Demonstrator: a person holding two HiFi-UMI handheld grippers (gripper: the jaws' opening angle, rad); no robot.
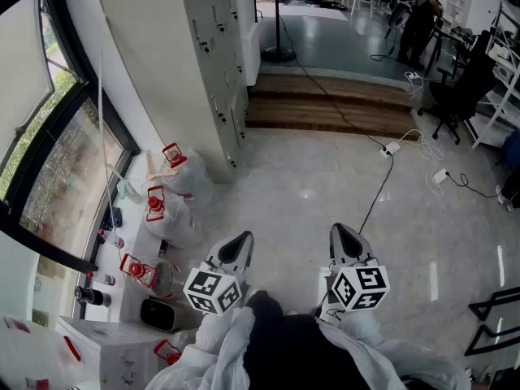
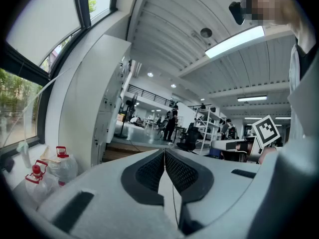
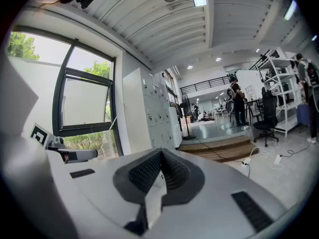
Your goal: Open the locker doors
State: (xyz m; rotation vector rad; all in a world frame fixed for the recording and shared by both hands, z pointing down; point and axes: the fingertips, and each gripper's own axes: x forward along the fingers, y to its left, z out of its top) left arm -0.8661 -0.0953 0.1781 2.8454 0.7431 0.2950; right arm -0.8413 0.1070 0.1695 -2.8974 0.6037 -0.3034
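Claw check, head view: found left claw point(image 1: 241, 240) and right claw point(image 1: 338, 232) side by side, low over the floor point(image 1: 325, 193), well apart from the locker doors point(image 1: 213, 63) at its far left edge; probably carried so for an approach. Left gripper view: read jaws together, empty, lockers ahead-left. Right gripper view: likewise pressed together on nothing, lockers ahead.

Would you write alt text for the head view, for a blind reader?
The left gripper and right gripper, both shut, point over a pale floor toward white lockers with closed doors. Red-capped jugs sit by the window at left.
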